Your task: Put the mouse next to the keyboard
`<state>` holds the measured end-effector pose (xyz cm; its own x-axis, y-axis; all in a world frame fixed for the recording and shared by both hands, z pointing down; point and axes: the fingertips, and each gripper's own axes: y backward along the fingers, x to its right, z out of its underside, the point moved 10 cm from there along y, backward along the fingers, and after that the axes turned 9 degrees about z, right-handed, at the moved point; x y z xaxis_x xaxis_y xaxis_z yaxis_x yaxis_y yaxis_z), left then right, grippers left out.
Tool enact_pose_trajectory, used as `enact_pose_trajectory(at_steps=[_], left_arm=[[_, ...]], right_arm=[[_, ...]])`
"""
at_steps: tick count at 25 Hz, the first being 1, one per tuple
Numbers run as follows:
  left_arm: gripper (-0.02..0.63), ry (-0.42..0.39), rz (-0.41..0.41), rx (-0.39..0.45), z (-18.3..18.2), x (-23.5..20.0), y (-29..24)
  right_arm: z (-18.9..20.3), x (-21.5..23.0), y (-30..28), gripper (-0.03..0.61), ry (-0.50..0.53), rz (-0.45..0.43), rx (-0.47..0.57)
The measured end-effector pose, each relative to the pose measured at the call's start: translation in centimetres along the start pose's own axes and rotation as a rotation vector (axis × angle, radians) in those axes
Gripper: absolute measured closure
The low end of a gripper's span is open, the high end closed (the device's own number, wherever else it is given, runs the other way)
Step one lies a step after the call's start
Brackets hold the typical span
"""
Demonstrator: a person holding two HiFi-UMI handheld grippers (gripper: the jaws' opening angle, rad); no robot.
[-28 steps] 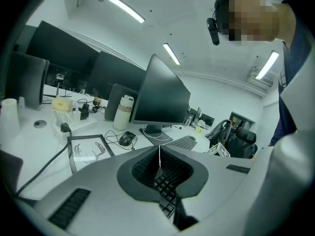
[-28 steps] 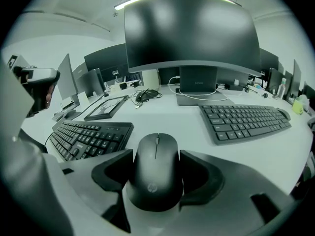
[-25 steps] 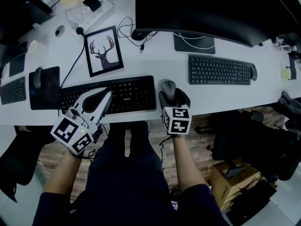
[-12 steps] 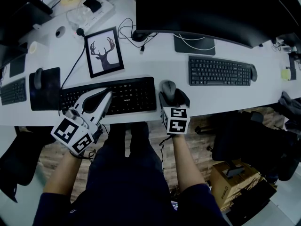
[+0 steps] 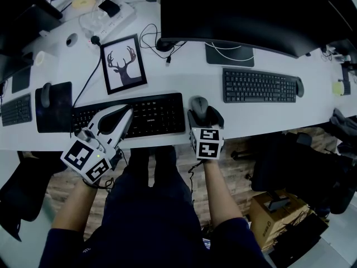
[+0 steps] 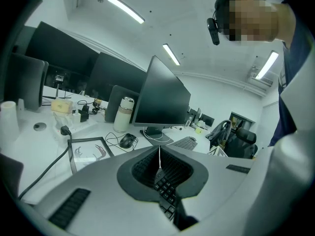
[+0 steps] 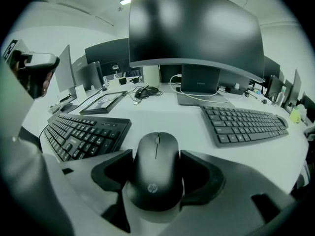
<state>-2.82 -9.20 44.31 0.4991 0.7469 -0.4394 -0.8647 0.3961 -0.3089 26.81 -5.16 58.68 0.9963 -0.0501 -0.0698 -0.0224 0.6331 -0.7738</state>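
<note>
Right hand-held gripper [image 7: 156, 154] closed on the mouse [image 7: 156, 176], one jaw pressed to each side. Mouse sits flat on the white worktop [image 5: 184, 71], just beside the right end of the black keyboard [image 5: 150, 113], not touching it. Marker cube of this gripper hangs off the worktop's near edge.

Left hand-held gripper [image 6: 159, 167] closed, jaws tip to tip, nothing between them. It's over the left-centre of the same keyboard, angled toward its middle; can't tell if it touches the keys.

Behind the keyboard: framed deer picture [image 5: 123, 61] lying flat, cable running past its left side. Second keyboard [image 5: 259, 85] well off to the right of the mouse. Large dark monitor [image 5: 234, 10] at the back. Dark mouse pad [image 5: 53, 99] at the keyboard's left end.
</note>
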Motion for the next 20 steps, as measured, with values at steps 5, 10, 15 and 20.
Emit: enact_pose_trajectory(at_steps=[5,10,15,20], left_arm=[[0.583,-0.002,0.005,0.001,-0.12,-0.05,0.01],[0.583,-0.005,0.007,0.003,-0.25,-0.07,0.16],[0.583,-0.008,0.008,0.006,-0.21,-0.07,0.42],[0.583,-0.013,0.009,0.007,-0.3,0.07,0.73]], right_arm=[[-0.04,-0.08,-0.04,0.27,-0.003,-0.002,-0.007],[-0.11,0.06,-0.09,0.258,-0.001,0.008,-0.008],[-0.11,0.01,-0.07,0.258,0.0,0.004,-0.007],[-0.18,-0.05,0.14,0.258,-0.005,-0.003,-0.003]])
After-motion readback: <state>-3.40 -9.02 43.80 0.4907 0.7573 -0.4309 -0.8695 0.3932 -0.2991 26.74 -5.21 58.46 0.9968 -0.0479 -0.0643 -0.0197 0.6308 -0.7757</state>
